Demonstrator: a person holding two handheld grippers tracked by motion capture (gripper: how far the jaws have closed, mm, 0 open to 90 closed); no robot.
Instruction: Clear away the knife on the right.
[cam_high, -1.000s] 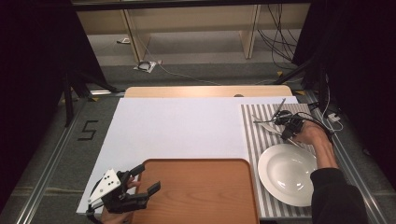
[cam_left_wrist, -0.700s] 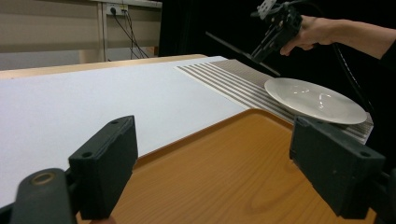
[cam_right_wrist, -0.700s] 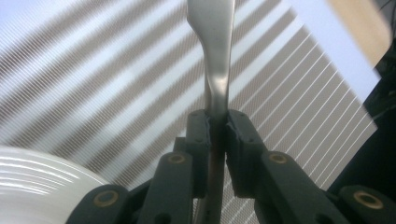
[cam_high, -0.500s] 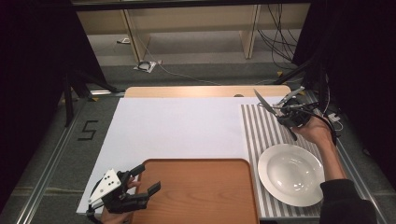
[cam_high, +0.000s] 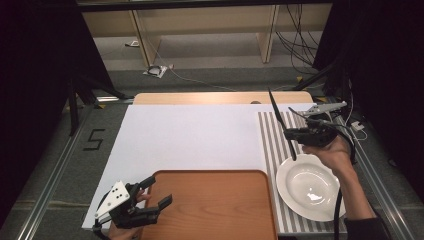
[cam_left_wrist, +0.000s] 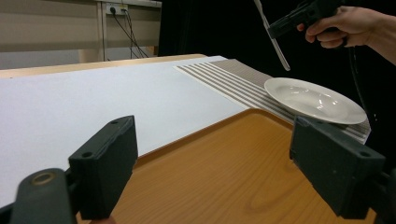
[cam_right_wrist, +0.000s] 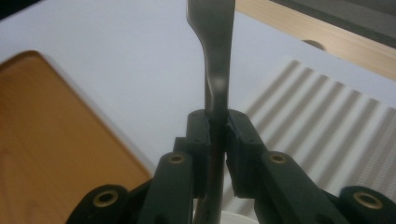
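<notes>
1. The tabletop (cam_high: 190, 135) carries a white sheet, with a striped placemat (cam_high: 272, 135) along its right side and a wooden tray (cam_high: 210, 205) at the near edge.
2. The tray lies bare, touching the placemat's left edge. It looks like the likely place to set things down, though that is only a judgement.
3. A white plate (cam_high: 310, 187) rests on the near end of the placemat, just right of the tray.
4. The left gripper (cam_high: 150, 197) hovers at the tray's near left corner. In the left gripper view its jaws stand spread wide with nothing between them.
5. The right gripper (cam_high: 290, 134) is held in the air above the placemat, beyond the plate, and is pinching a piece of cutlery (cam_high: 280, 122) at mid-handle. In the right gripper view the pads press on the slim metal handle from both sides.
6. The cutlery slants across the jaws, one end up toward the far side and the other down toward the plate. Whether it is a knife or a fork I cannot tell.
7. The step in hand appears to be carrying the lifted cutlery. The next move calls for bringing it over tray or plate, lowering it until it lies flat, then letting go without a clatter.
</notes>
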